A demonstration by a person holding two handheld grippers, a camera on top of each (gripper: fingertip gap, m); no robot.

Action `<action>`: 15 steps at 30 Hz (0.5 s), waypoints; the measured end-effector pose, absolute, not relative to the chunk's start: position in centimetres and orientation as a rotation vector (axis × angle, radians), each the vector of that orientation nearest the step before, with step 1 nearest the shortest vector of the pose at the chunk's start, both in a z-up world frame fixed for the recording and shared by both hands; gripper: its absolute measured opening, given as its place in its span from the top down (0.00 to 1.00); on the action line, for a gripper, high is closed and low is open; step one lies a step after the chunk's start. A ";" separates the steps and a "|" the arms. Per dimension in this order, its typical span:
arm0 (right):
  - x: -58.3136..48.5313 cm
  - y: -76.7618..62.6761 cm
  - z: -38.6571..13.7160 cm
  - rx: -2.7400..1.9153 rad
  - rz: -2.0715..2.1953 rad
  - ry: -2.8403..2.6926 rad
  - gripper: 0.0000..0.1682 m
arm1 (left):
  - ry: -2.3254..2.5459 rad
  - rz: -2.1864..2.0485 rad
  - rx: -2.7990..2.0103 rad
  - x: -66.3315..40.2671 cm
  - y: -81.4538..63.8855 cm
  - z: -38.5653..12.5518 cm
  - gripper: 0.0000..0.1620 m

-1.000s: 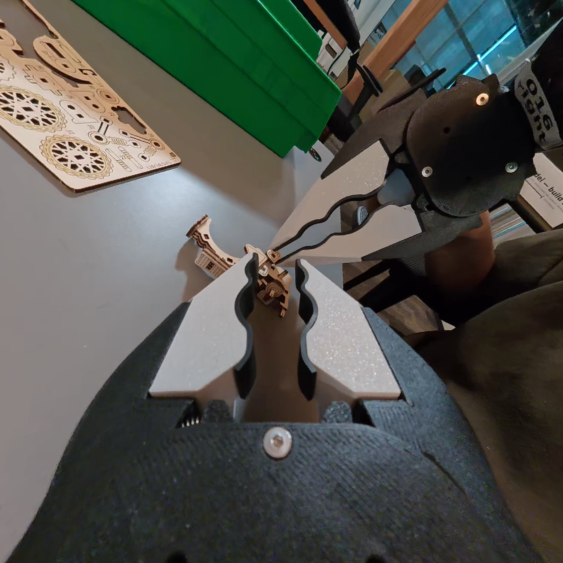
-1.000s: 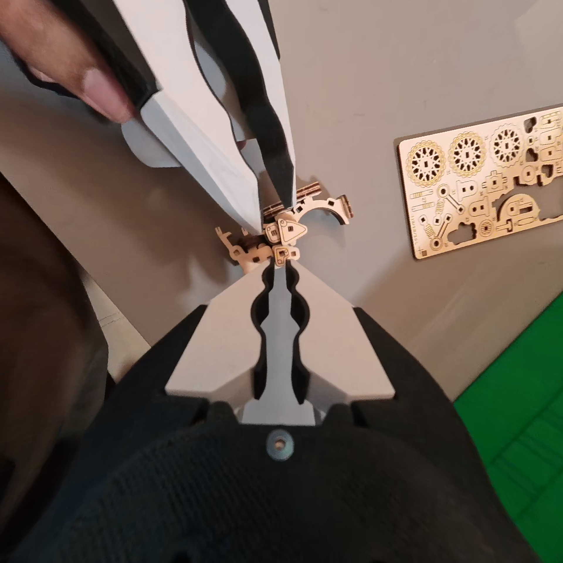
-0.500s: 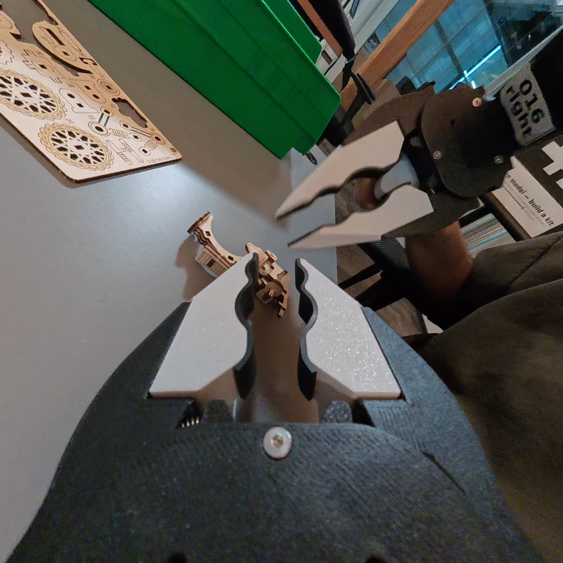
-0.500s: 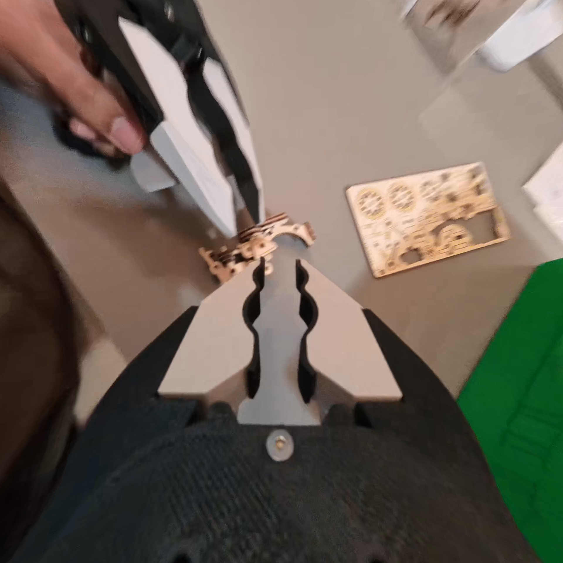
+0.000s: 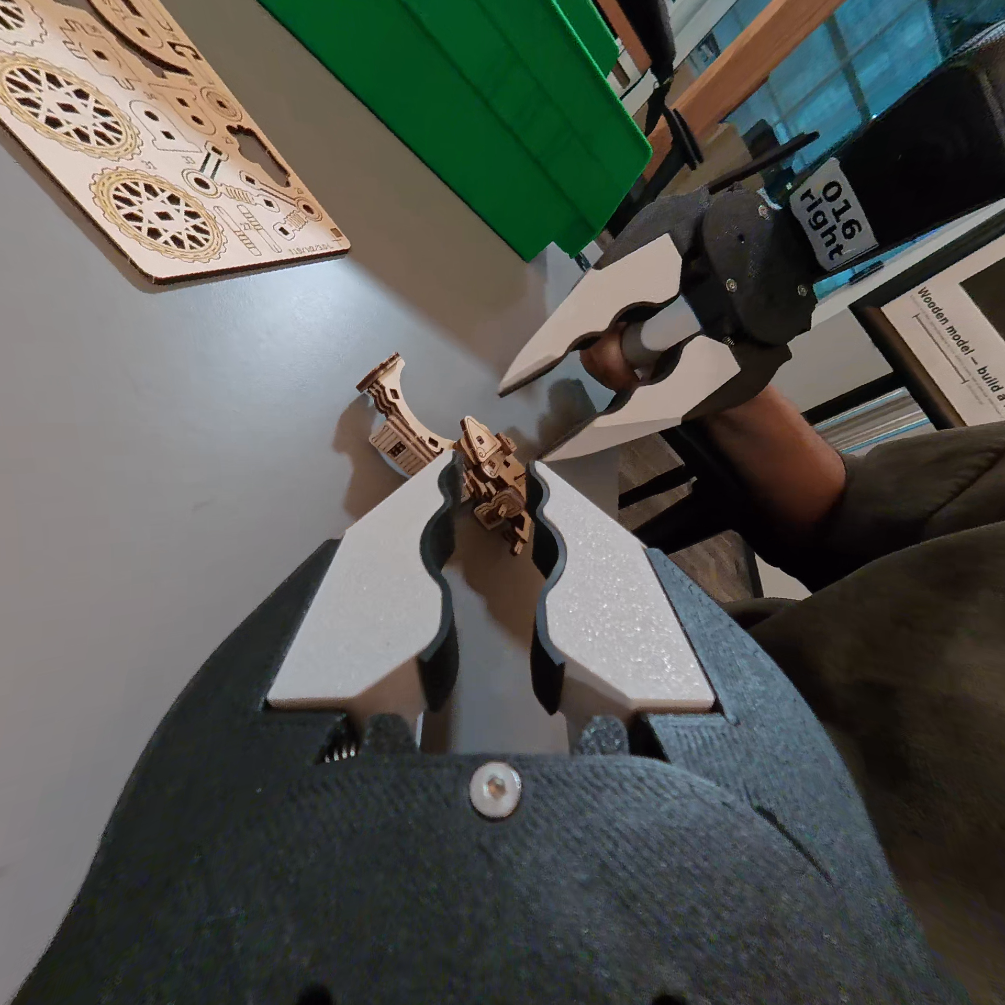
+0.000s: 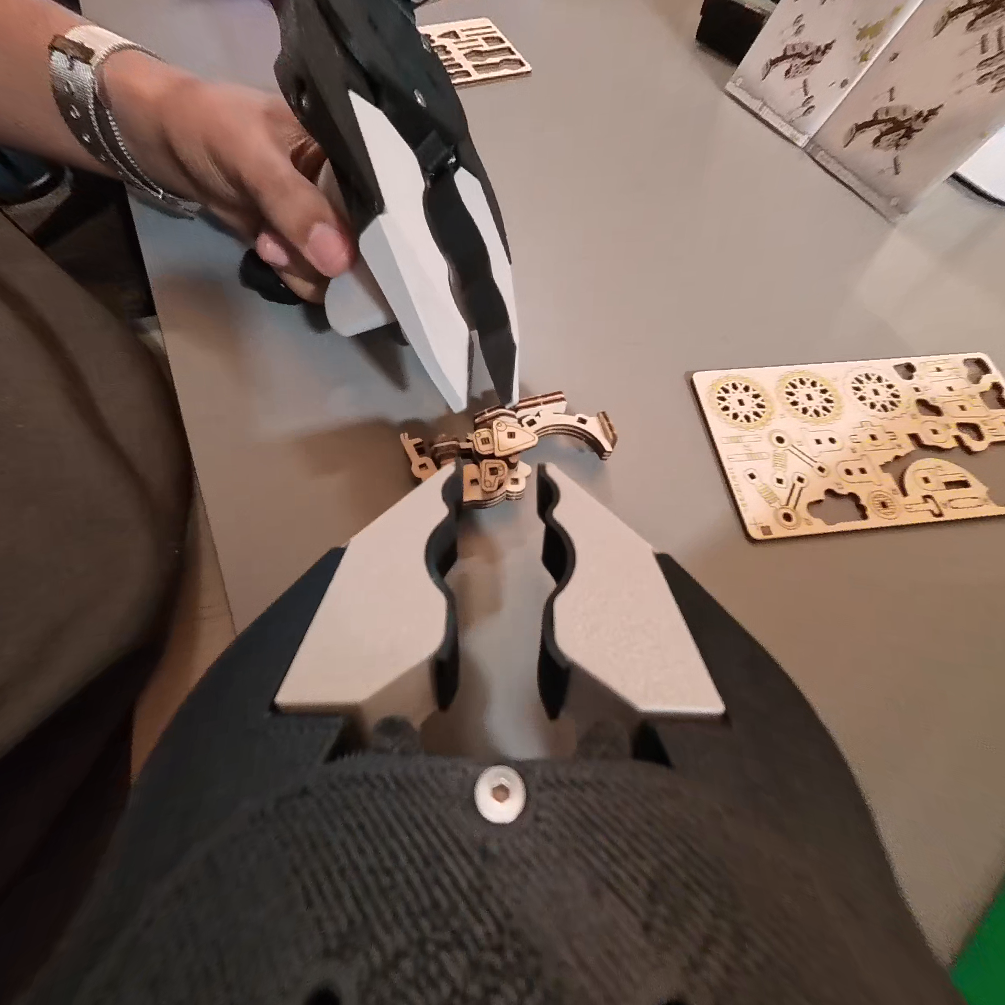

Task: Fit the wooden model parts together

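Observation:
A small wooden model (image 5: 481,451) rests on the grey table near its edge, with an arched part (image 5: 397,413) sticking out on the far side. My left gripper (image 5: 491,467) has its jaws narrowly parted around the model's body, pads touching both sides. In the right wrist view the model (image 6: 503,440) lies just past my right gripper (image 6: 497,470), which is open and empty. There the left gripper (image 6: 484,402) comes down onto the model's top. The right gripper (image 5: 522,424) also shows open in the left wrist view, just right of the model.
A laser-cut wooden part sheet (image 6: 848,446) lies right of the model, and it shows too in the left wrist view (image 5: 136,163). A green bin (image 5: 478,109) stands behind. A second sheet (image 6: 478,60) and a printed box (image 6: 870,81) sit farther back. A hand (image 6: 234,147) holds the left gripper. The tips of both grippers are at nearly the same place.
My right gripper, shut on a small piece at the model a second ago, has opened and pulled back a little. The left gripper has stayed on the model.

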State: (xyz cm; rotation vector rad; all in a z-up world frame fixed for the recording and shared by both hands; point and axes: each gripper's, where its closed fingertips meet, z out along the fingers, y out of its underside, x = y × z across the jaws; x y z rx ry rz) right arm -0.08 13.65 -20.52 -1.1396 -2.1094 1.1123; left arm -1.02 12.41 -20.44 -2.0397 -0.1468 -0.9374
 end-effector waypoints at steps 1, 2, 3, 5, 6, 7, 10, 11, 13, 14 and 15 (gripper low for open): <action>-0.1 13.7 -20.6 -1.142 1.106 -2.113 0.86 | -0.152 -0.935 -2.044 -1.1 12.4 -20.5 0.87; -0.1 13.8 -20.8 -1.144 1.094 -2.116 0.87 | -0.157 -0.935 -2.046 -1.1 12.4 -20.6 0.87; 0.0 13.8 -20.9 -1.144 1.086 -2.122 0.90 | -0.162 -0.937 -2.048 -1.1 12.5 -20.6 0.87; 0.0 13.7 -21.1 -1.147 1.093 -2.132 0.92 | -0.172 -0.943 -2.054 -1.2 12.5 -20.7 0.88; 0.0 13.6 -21.2 -1.155 1.097 -2.136 0.92 | -0.177 -0.946 -2.057 -1.2 12.5 -20.8 0.89; 0.0 13.6 -21.4 -1.162 1.098 -2.144 0.92 | -0.180 -0.949 -2.060 -1.2 12.5 -20.9 0.90; -0.1 13.4 -21.7 -1.164 1.091 -2.156 0.93 | -0.189 -0.955 -2.071 -1.2 12.6 -21.1 0.92; -0.1 13.3 -21.7 -1.159 1.093 -2.159 0.94 | -0.190 -0.956 -2.075 -1.2 12.6 -21.1 0.93; -0.1 13.1 -21.5 -1.150 1.099 -2.156 0.95 | -0.195 -0.954 -2.083 -1.2 12.6 -21.2 0.93; -0.1 13.1 -21.5 -1.147 1.099 -2.155 0.95 | -0.194 -0.954 -2.086 -1.2 12.6 -21.3 0.93; -0.1 13.1 -21.4 -1.145 1.099 -2.154 0.95 | -0.195 -0.955 -2.088 -1.2 12.6 -21.3 0.93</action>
